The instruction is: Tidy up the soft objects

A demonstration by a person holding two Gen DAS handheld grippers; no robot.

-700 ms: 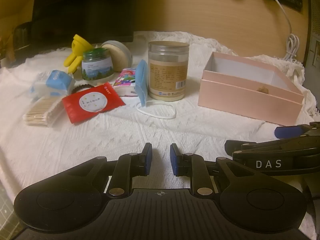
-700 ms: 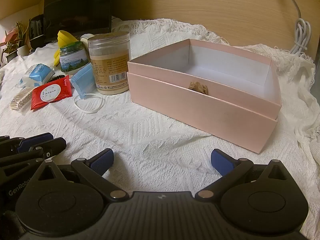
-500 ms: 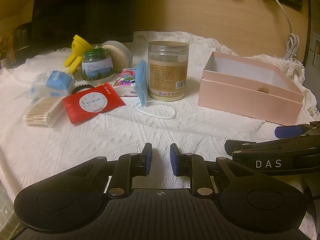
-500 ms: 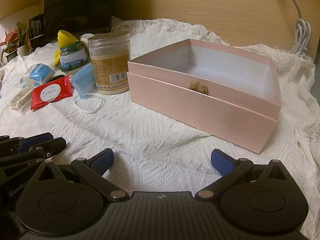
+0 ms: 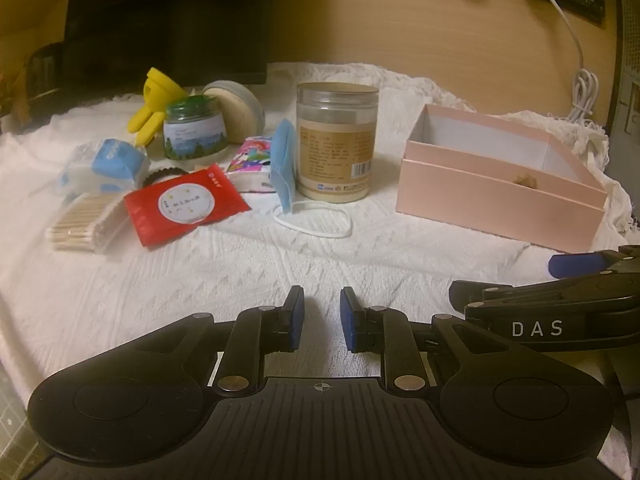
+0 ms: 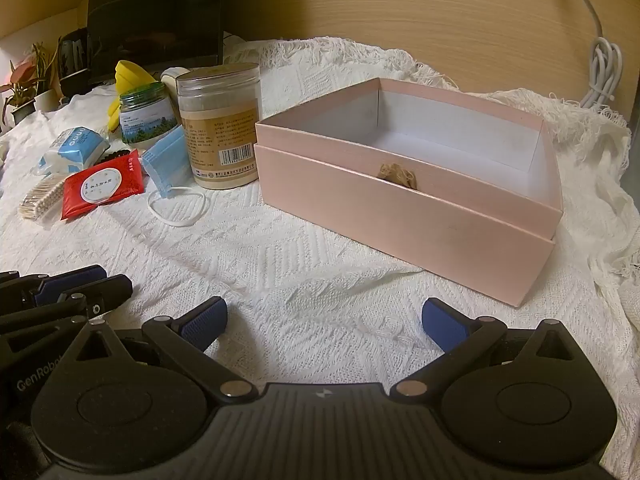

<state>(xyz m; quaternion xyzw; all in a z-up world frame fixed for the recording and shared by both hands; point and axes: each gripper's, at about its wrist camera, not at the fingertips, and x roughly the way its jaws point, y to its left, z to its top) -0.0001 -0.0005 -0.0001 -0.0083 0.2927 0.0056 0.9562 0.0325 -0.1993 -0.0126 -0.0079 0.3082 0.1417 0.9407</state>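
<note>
An open pink box [image 5: 496, 200] [image 6: 400, 216] sits at the right on the white cloth, with a small tan crumpled thing [image 6: 398, 175] inside. A blue face mask [image 5: 285, 168] [image 6: 166, 164] leans on a tall clear jar [image 5: 335, 144]. A red packet [image 5: 182, 204], a blue-white tissue pack [image 5: 108, 164], a colourful tissue pack [image 5: 252, 164] and cotton swabs [image 5: 82, 224] lie at the left. My left gripper [image 5: 320, 316] is nearly shut and empty, low over the cloth. My right gripper [image 6: 324, 320] is open and empty, in front of the box.
A green-lidded jar [image 5: 194, 132], a yellow glove-like thing [image 5: 154, 108] and a round tin [image 5: 236, 108] stand behind the soft items. A dark monitor [image 5: 168, 20] and a white cable [image 5: 580, 96] are at the back wall.
</note>
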